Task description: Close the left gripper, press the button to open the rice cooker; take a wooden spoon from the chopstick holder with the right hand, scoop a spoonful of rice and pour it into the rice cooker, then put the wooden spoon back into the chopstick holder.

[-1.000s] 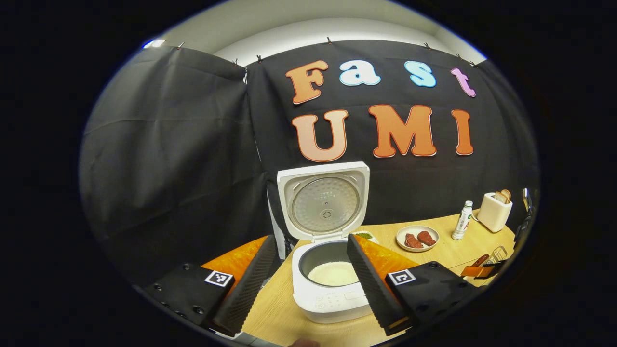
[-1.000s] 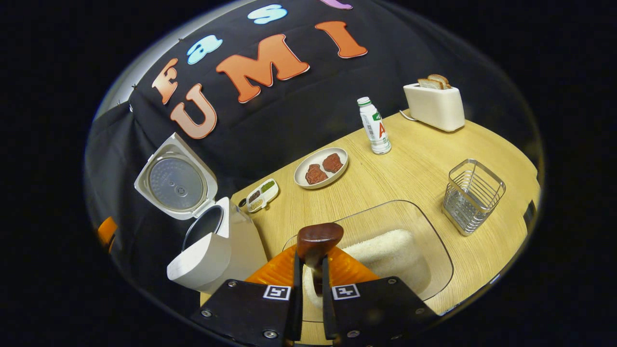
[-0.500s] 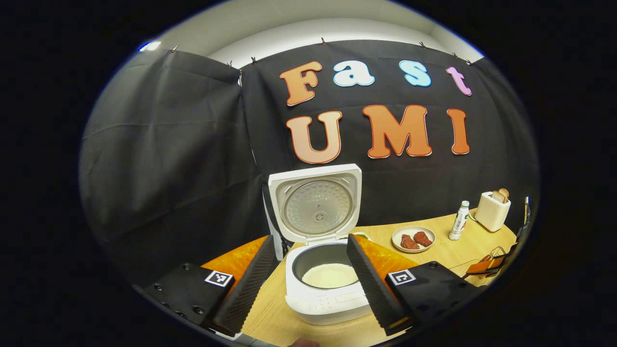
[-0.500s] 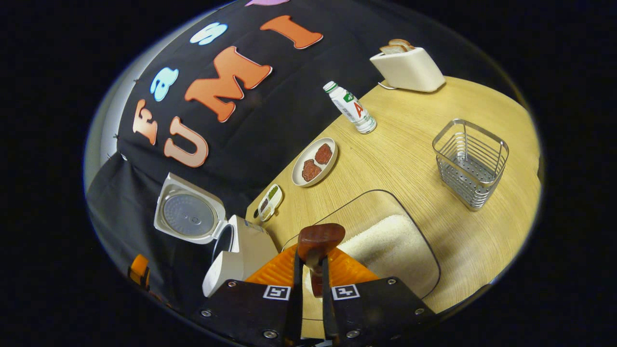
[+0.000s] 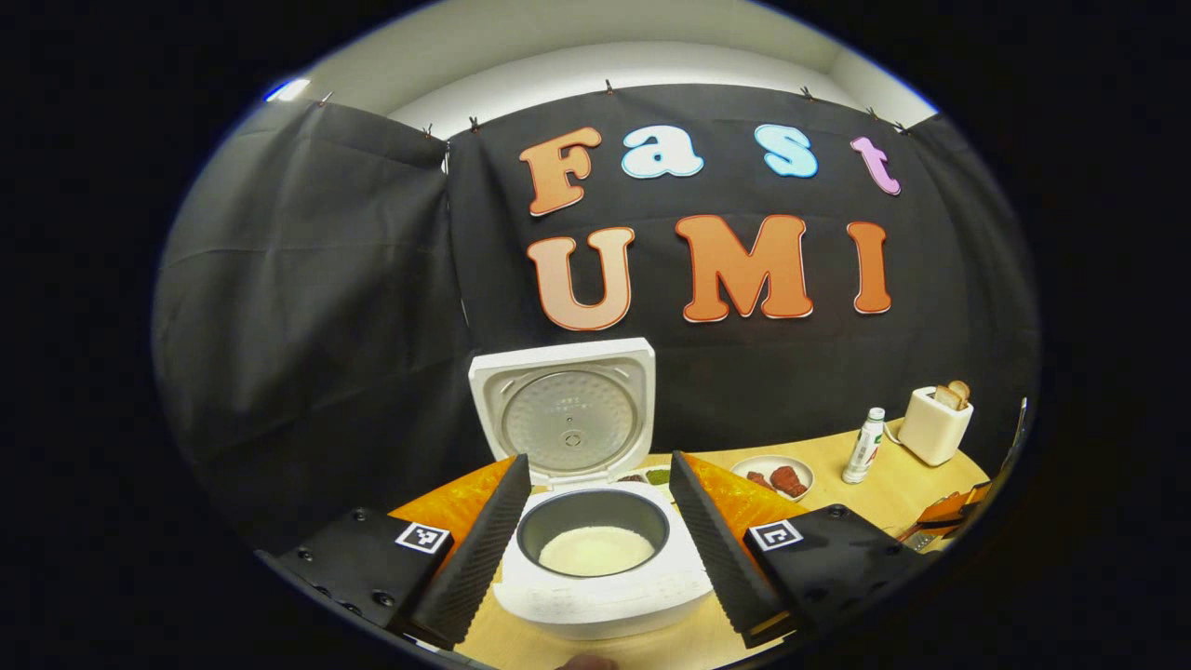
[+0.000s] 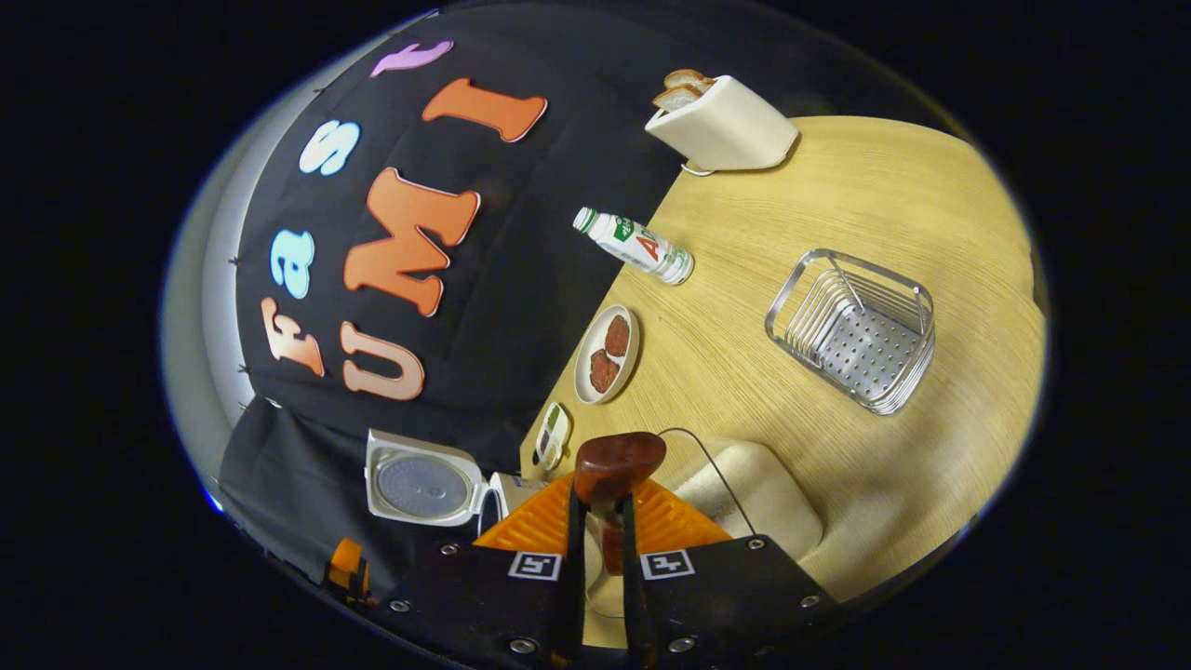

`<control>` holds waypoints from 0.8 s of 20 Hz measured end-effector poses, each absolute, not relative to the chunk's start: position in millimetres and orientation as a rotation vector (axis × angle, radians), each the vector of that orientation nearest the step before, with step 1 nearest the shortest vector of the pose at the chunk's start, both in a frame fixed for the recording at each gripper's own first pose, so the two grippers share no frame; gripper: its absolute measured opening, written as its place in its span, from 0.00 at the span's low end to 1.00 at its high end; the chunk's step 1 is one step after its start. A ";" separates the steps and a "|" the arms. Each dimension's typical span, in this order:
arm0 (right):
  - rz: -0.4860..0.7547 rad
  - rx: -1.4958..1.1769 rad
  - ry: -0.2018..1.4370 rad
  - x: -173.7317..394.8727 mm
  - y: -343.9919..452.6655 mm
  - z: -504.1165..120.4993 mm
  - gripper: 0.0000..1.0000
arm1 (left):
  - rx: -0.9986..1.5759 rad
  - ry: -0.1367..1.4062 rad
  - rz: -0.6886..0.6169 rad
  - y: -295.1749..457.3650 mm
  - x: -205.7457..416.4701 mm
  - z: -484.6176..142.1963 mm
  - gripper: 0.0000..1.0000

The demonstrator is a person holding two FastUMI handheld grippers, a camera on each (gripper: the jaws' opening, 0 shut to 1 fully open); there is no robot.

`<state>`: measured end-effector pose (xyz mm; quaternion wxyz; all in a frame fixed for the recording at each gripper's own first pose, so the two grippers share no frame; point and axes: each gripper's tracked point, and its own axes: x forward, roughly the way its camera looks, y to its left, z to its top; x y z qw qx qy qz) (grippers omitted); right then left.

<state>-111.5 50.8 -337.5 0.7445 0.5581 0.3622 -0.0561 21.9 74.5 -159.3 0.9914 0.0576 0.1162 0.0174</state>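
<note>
The right hand-held gripper (image 6: 600, 521) has its fingers drawn almost together, clamped on the handle of the wooden spoon (image 6: 617, 462), whose dark bowl stands up just above the fingertips. The spoon hangs over the clear rice container (image 6: 754, 484), which holds a bed of white rice and sits near the front edge of the surface (image 6: 837, 186). In the right gripper view the whole scene is strongly tilted.

The left hand-held gripper (image 5: 595, 530) is spread wide with nothing between its fingers. Between them, farther off, stands the rice cooker (image 5: 595, 582) near the left edge of the surface, its lid (image 5: 568, 409) raised upright and a layer of white rice lying in the dark inner pot.

The chopstick holder (image 6: 856, 330), a metal wire basket, stands toward the right side of the surface, well apart from the rice container, with nothing in it. Along the back edge, by the black cloth, lie a small divided dish (image 6: 551, 435) just beside the cooker, then a plate with two pieces of reddish-brown food (image 6: 607, 355), a white bottle (image 6: 635, 247), and in the far right corner a cream toaster (image 6: 726, 126) with bread in its slots.
</note>
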 end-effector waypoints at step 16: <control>0.064 1.601 0.732 -33.7 74.8 -266.1 0.17 | 0.120 0.215 0.187 91.2 -13.3 -149.1 0.99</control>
